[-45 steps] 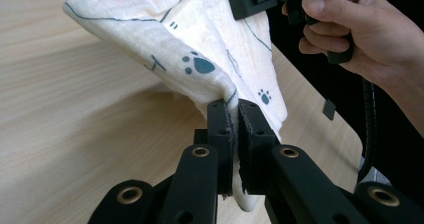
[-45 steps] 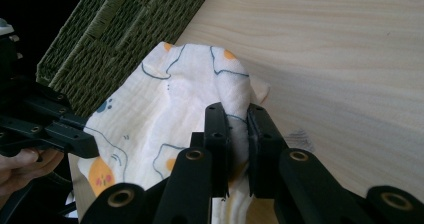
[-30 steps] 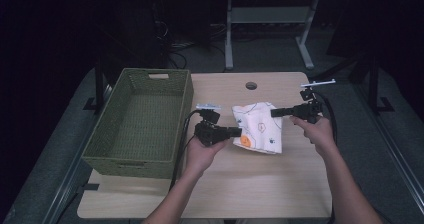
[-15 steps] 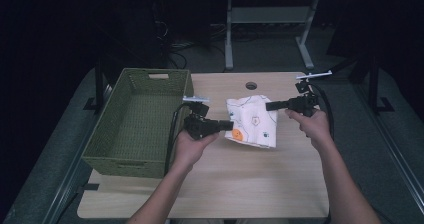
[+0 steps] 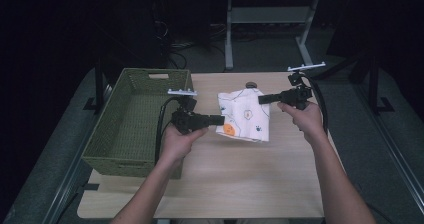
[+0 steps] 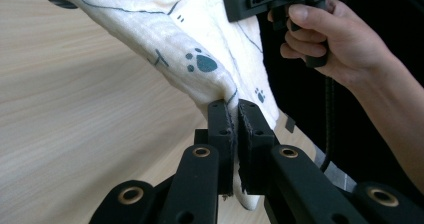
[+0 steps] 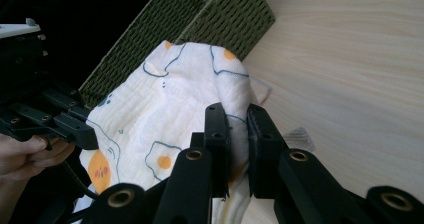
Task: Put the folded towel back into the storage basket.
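Observation:
A white cloth [image 5: 245, 115] printed with fried eggs and paw marks hangs lifted above the middle of the wooden table [image 5: 240, 179], held between both grippers. My left gripper [image 5: 220, 119] is shut on its left edge; in the left gripper view the jaws pinch a fold of the cloth [image 6: 200, 59]. From the other side, my right gripper [image 5: 261, 99] is shut on the upper right edge, and the right gripper view has the cloth [image 7: 170, 114] bunched between its jaws. The cloth sags below the grippers.
A green woven basket [image 5: 107, 139] stands on the table's left side, close to my left hand; its corner [image 7: 220, 19] appears behind the cloth. A dark round cable hole [image 5: 251, 85] sits at the table's far edge. Dark floor and a desk frame lie beyond.
Both grippers have lifted the cloth off the table and carried it leftward, toward the basket. The cloth now hangs stretched between them.

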{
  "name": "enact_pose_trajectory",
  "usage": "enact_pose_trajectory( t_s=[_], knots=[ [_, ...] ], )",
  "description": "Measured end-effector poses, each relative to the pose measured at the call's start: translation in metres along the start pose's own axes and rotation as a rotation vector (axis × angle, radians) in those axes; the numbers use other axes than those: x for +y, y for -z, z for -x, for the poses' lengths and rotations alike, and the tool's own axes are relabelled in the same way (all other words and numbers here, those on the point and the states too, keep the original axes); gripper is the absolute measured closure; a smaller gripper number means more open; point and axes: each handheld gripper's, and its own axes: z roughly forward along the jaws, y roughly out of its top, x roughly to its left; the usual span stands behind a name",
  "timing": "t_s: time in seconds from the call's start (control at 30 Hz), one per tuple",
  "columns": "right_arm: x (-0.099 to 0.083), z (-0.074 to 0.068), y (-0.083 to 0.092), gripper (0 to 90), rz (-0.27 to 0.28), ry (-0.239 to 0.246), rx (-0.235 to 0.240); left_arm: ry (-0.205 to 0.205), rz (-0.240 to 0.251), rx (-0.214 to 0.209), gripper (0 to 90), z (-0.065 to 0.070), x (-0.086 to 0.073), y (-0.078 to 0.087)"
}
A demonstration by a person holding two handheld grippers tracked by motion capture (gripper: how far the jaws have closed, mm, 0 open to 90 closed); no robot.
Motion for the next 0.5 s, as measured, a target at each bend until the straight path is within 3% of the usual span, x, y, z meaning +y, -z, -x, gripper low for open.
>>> enact_pose_trajectory(
  t_s=[0.5],
  knots=[
    [0.02,-0.021,-0.017,81.1,0.0,0.015,0.021,0.015,0.02,-0.035,86.4,-0.014,0.008,0.033]
  ],
)
